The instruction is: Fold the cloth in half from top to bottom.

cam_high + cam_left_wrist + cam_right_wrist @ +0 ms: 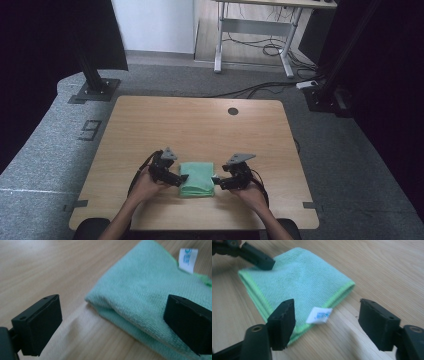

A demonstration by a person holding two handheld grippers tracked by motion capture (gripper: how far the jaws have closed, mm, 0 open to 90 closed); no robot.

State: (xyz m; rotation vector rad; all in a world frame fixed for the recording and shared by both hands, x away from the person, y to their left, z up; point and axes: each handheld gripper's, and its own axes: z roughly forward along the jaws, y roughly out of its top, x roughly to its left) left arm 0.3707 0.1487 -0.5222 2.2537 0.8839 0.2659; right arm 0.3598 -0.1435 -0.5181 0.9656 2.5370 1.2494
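Tongs: both apart | cloth: green, folded, white tag

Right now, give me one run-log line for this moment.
cloth: folded, flat on table | left gripper: open, at cloth corner | right gripper: open, around white tag | nothing gripped
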